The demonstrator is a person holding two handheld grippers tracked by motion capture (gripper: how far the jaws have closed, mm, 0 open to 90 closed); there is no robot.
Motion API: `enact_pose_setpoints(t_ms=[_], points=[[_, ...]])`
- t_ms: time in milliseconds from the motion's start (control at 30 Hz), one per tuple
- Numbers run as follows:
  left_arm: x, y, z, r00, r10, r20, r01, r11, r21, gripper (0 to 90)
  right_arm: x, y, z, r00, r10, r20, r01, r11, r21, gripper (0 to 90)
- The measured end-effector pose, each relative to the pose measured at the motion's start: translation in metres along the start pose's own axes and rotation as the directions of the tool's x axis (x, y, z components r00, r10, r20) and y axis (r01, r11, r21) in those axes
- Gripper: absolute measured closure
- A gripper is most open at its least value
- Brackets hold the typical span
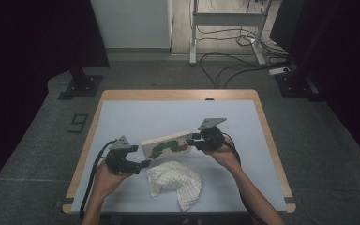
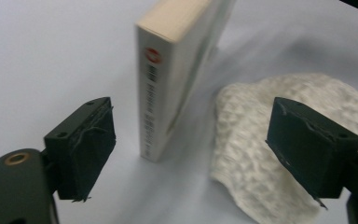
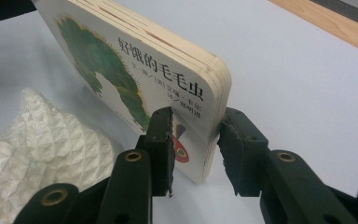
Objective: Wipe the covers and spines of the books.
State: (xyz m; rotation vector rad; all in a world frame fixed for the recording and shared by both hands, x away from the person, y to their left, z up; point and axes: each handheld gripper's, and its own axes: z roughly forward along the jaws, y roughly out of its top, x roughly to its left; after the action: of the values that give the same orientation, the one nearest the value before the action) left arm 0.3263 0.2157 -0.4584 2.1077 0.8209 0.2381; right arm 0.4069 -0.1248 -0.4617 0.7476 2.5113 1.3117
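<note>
Board book [image 1: 166,144] stands on its long edge on the table [image 1: 136,115], approx mid-table, cover w/ green caterpillar facing me. Its long axis runs left-right between my two hands, right end slightly farther from me. Right tool [image 3: 196,140] is clamped on the book's right end, one pad on the cover, the other on the back, so that hand holds it upright. Left tool [image 2: 191,144] is at the spine end w/ jaws spread apart, nothing between the pads pressing; the spine [image 2: 151,107] stands just ahead of it, between the two jaws' lines but not touched. White knitted cloth [image 1: 176,180] lies crumpled on the table just in front of the book, closer to me, near the left tool's right-hand jaw in the left gripper view. My read: whatever comes next hinges on the right hand's grip, since the left is free.
</note>
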Motion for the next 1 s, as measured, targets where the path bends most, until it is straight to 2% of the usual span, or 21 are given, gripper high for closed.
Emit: enact_pose_setpoints(t_ms=[133, 267, 367, 467, 667, 833, 1000], points=[[-0.015, -0.003, -0.002, 0.9994, 0.033, 0.015, -0.033, 0.9992, 0.02, 13.6, 0.0, 0.0, 0.0, 1.0, 0.001, 0.002, -0.001, 1.0, -0.001, 64.2], [-0.03, -0.004, 0.001, 0.9969, 0.063, 0.046, -0.065, 0.9973, 0.033, 14.0, -0.001, 0.0, 0.001, 1.0, 0.005, 0.001, -0.005, 1.0, -0.002, 63.9], [-0.035, -0.003, 0.003, 0.9955, 0.074, 0.06, -0.076, 0.9965, 0.036, 13.8, 0.0, 0.001, 0.001, 1.0, 0.006, 0.002, -0.006, 1.0, -0.001, 63.5], [-0.047, 0.0, 0.014, 0.9902, 0.092, 0.105, -0.097, 0.9946, 0.038, 12.3, 0.0, 0.001, 0.001, 1.0, 0.007, 0.002, -0.007, 1.0, 0.0, 63.2], [-0.061, 0.009, 0.036, 0.9801, 0.117, 0.16, -0.128, 0.9903, 0.056, 10.0, 0.0, 0.001, 0.002, 1.0, 0.007, 0.005, -0.007, 1.0, 0.0, 62.2], [-0.071, 0.014, 0.06, 0.9731, 0.14, 0.183, -0.158, 0.9838, 0.086, 10.3, 0.0, 0.001, 0.003, 1.0, 0.004, 0.006, -0.004, 1.0, -0.005, 61.4], [-0.072, 0.012, 0.081, 0.972, 0.14, 0.189, -0.163, 0.9799, 0.115, 14.3, 0.0, 0.002, 0.003, 1.0, 0.004, 0.007, -0.004, 1.0, -0.005, 60.9]])
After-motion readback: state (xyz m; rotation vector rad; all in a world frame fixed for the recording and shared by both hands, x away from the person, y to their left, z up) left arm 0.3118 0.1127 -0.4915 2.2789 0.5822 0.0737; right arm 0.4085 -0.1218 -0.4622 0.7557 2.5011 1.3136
